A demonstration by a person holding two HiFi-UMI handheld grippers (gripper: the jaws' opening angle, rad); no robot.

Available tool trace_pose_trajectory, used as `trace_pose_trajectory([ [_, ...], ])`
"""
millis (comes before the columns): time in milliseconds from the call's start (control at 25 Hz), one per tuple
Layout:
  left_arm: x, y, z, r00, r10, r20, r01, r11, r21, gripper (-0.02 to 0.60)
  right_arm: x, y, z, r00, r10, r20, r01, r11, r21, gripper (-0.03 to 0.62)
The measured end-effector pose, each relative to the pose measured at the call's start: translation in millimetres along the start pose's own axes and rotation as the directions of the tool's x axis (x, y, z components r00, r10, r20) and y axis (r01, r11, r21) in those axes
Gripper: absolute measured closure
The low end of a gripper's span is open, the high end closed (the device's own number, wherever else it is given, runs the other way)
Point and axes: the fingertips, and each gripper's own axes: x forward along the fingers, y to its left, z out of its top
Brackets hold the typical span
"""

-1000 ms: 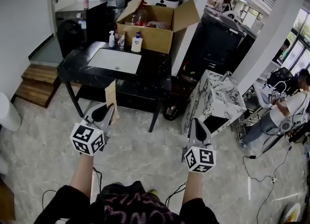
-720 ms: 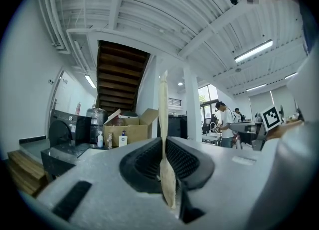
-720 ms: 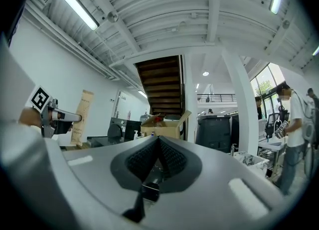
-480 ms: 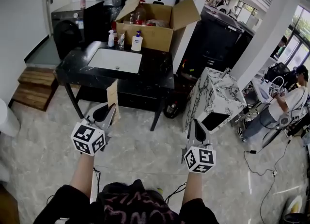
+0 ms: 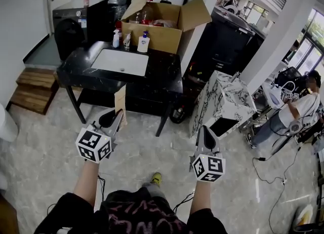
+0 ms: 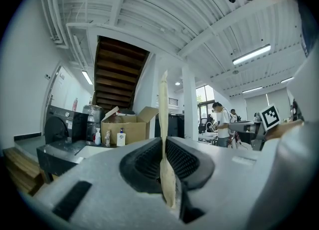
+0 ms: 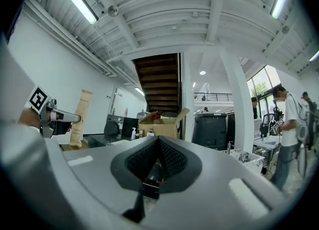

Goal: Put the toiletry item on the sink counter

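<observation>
A flat tan toiletry packet (image 5: 120, 105) stands upright between the jaws of my left gripper (image 5: 117, 119), which is shut on it; in the left gripper view the toiletry packet (image 6: 163, 119) shows edge-on, and in the right gripper view the packet (image 7: 79, 117) appears at the far left. The black marble sink counter (image 5: 162, 73) with its white basin (image 5: 120, 62) lies ahead, well beyond both grippers. My right gripper (image 5: 204, 135) hangs over the floor to the right, jaws shut on nothing.
Soap bottles (image 5: 143, 43) stand at the counter's back edge before an open cardboard box (image 5: 161, 25). A marble-patterned cabinet (image 5: 225, 104) stands right of the counter. Wooden steps (image 5: 38, 88) lie at left. A person (image 5: 298, 111) works at far right; cables trail on the floor.
The view has shifted slightly forward toward the counter. Both grippers keep their pose, the packet still held in the left one. A shoe now shows below.
</observation>
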Motion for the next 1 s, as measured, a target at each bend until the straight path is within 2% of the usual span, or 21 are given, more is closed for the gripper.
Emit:
trace_pose_trajectory([
  [560,53,17,6,1.0,0.015,0.01,-0.015,1.0,-0.007,0.552,53,-26,1,1.0,0.01,0.023,-0.011,1.0,0.006,0.582],
  [1000,105,38,-7,0.999,0.038,-0.008,-0.038,0.999,-0.008,0.552,110,-53,-12,1.0,0.017,0.019,-0.017,1.0,0.001,0.582],
])
